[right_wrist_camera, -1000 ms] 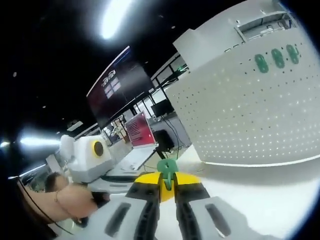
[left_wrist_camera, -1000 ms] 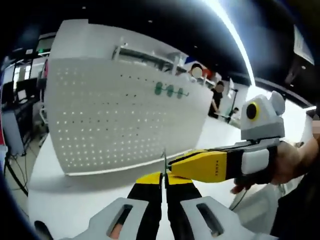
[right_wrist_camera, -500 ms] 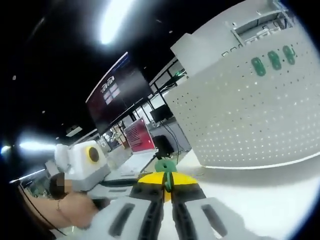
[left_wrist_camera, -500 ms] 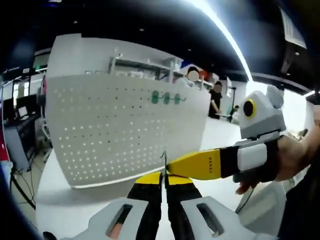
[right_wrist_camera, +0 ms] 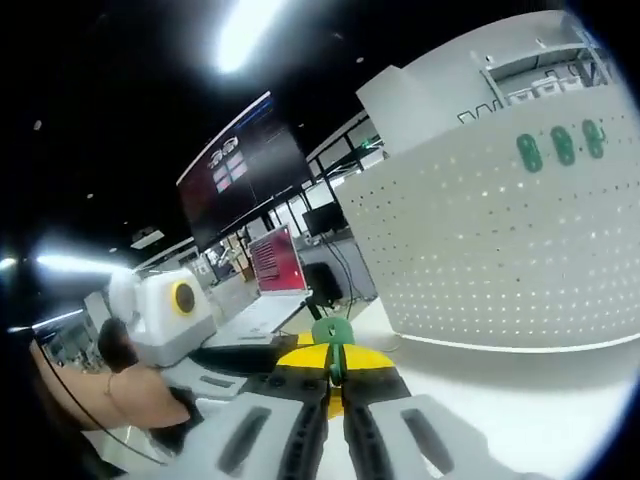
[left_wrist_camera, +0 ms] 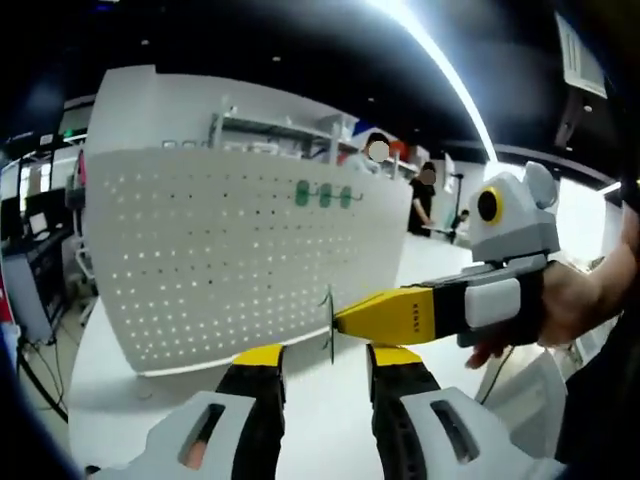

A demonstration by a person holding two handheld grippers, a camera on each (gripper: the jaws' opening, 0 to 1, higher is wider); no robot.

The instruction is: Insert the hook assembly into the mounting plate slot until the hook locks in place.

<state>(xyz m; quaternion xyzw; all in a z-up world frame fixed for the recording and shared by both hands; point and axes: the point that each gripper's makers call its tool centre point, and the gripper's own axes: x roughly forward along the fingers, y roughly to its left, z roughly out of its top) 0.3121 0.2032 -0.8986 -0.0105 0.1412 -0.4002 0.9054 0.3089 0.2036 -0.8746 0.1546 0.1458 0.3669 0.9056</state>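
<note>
Midway, the right tool [right_wrist_camera: 335, 372] is clenching the green hook [right_wrist_camera: 331, 335]. The left tool [left_wrist_camera: 322, 362] is gaping, released. The pegboard [left_wrist_camera: 240, 250] is waiting, insertion not yet begun.

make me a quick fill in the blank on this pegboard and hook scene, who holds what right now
1. The green hook is clamped between the jaws of the ____ gripper.
2. The left gripper has its jaws ____, with nothing between them.
3. On the white pegboard, near its top, ____ green hooks sit in a row.
4. The jaw tips of both grippers are coloured ____.

Missing words: right; open; three; yellow
</note>
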